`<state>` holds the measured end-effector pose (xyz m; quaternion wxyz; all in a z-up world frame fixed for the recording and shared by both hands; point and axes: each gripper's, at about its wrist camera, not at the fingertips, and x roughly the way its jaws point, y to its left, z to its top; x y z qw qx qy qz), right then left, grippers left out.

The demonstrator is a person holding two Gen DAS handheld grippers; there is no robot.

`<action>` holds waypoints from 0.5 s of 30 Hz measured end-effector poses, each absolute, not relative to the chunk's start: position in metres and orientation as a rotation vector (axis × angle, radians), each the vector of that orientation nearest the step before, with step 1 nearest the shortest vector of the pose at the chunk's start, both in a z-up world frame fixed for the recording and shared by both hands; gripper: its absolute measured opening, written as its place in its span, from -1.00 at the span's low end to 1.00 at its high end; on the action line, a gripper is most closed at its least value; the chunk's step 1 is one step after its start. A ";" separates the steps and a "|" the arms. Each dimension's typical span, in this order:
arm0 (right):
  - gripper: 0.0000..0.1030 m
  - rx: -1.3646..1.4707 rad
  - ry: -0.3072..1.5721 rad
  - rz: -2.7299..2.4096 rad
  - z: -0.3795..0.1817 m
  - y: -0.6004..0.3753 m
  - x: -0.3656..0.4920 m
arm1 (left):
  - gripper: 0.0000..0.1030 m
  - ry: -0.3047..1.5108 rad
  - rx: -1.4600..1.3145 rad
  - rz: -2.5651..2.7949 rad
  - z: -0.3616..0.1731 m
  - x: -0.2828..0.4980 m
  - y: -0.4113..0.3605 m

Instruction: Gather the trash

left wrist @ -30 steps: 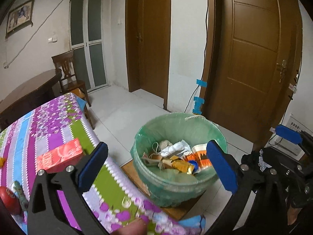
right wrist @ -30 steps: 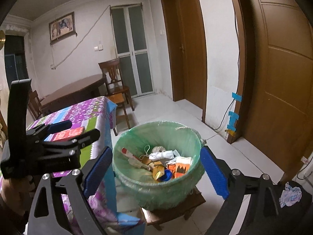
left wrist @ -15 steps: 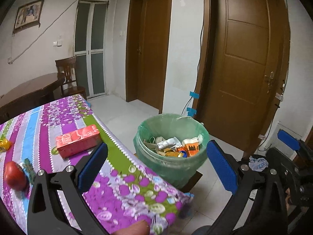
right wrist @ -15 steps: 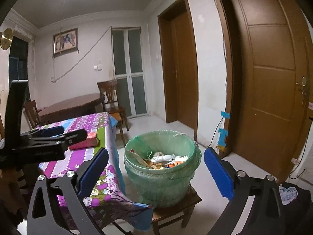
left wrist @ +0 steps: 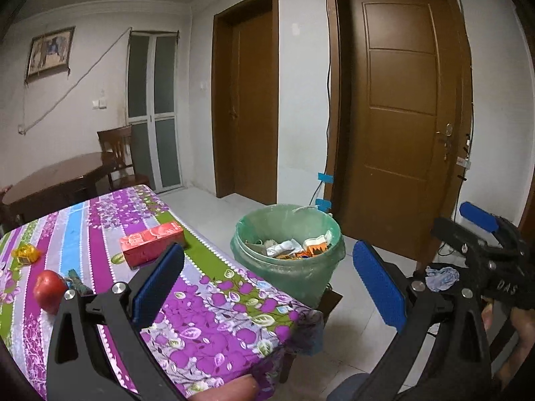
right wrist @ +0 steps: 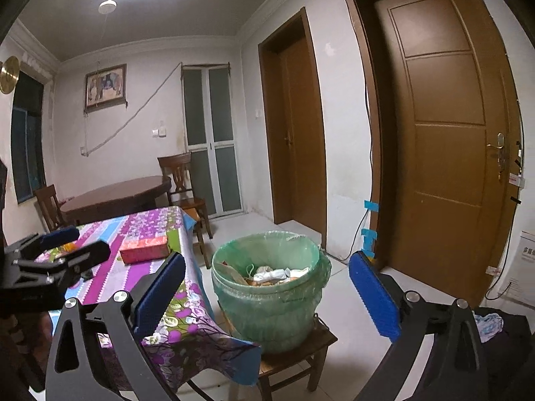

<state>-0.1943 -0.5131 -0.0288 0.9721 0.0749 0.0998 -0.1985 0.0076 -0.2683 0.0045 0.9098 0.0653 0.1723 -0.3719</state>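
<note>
A bin lined with a green bag (left wrist: pixel 290 260) (right wrist: pixel 269 287) stands on a low wooden stool beside the table and holds several wrappers. On the purple floral tablecloth (left wrist: pixel 214 304) lie a red box (left wrist: pixel 152 242) (right wrist: pixel 144 249), a red apple (left wrist: pixel 49 289), a yellow wrapper (left wrist: pixel 25 254) and a small dark item (left wrist: pixel 77 284). My left gripper (left wrist: pixel 267 282) is open and empty, above the table's near corner. My right gripper (right wrist: pixel 265 295) is open and empty, in front of the bin.
Two brown doors (left wrist: pixel 401 117) and a glass door (left wrist: pixel 152 107) line the far wall. A round wooden table (right wrist: pixel 117 195) with chairs stands behind. Crumpled cloth (right wrist: pixel 488 324) lies on a dark bag at the right.
Both grippers have drawn back and up from the bin, so it looks smaller and more of the table shows. Both stayed open and empty.
</note>
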 end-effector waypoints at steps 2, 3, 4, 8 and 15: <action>0.90 0.135 0.188 -0.401 -0.023 -0.511 -0.198 | 0.89 0.346 0.136 -0.762 0.006 0.003 -0.265; 0.90 0.127 0.184 -0.399 -0.021 -0.509 -0.201 | 0.89 0.342 0.138 -0.764 0.006 0.000 -0.264; 0.90 0.122 0.182 -0.398 -0.020 -0.507 -0.202 | 0.89 0.338 0.140 -0.766 0.006 -0.001 -0.263; 0.90 0.115 0.189 -0.382 -0.021 -0.502 -0.207 | 0.89 0.324 0.142 -0.762 0.008 -0.008 -0.258; 0.90 0.127 0.215 -0.360 -0.028 -0.500 -0.203 | 0.89 0.332 0.141 -0.723 0.007 -0.003 -0.252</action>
